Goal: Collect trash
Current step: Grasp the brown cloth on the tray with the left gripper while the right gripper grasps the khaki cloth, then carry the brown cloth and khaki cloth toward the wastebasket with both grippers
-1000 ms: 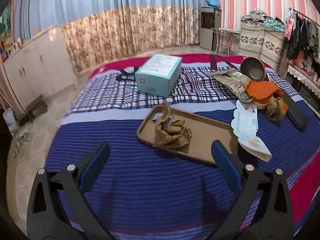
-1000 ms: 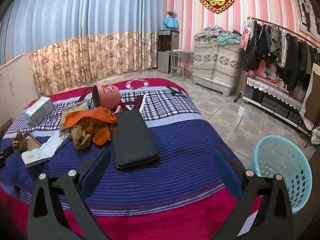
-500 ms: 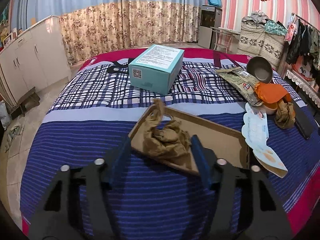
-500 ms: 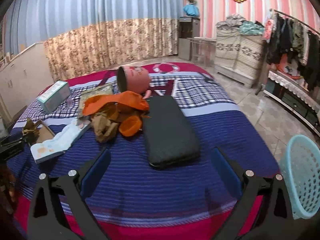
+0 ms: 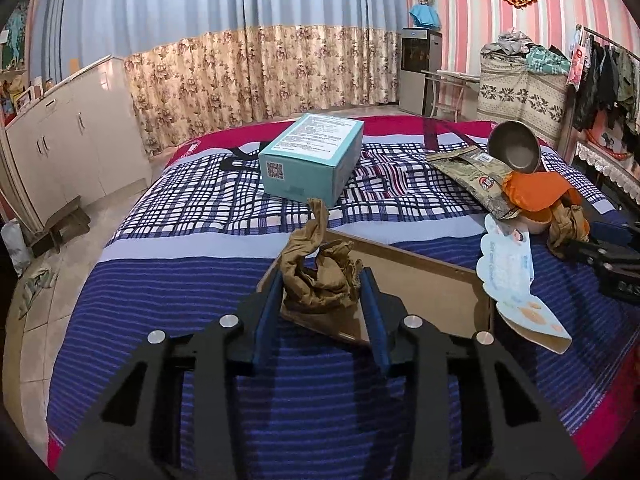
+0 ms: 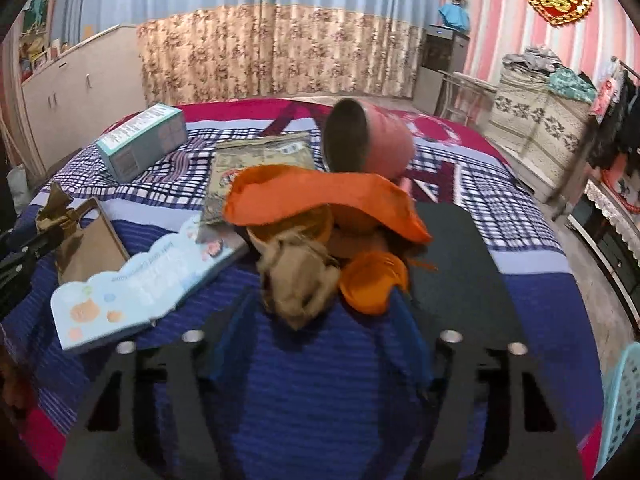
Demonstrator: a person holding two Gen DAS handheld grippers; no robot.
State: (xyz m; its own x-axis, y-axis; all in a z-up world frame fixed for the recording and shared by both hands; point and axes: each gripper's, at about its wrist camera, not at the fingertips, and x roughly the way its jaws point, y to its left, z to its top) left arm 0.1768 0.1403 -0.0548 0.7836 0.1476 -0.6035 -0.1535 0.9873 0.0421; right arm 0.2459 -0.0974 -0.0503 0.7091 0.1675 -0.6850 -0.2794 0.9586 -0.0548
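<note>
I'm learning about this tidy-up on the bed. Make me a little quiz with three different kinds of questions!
1. True or false: the teal box lies inside the brown cardboard tray.
2. What sits between the closing jaws of the left gripper? A) orange cloth B) crumpled brown paper C) the picture book
3. Fill in: the blue basket stands on the ____, beside the bed.

Key:
1. False. It lies on the checked blanket, beyond the tray.
2. B, the crumpled brown paper.
3. Floor.
</note>
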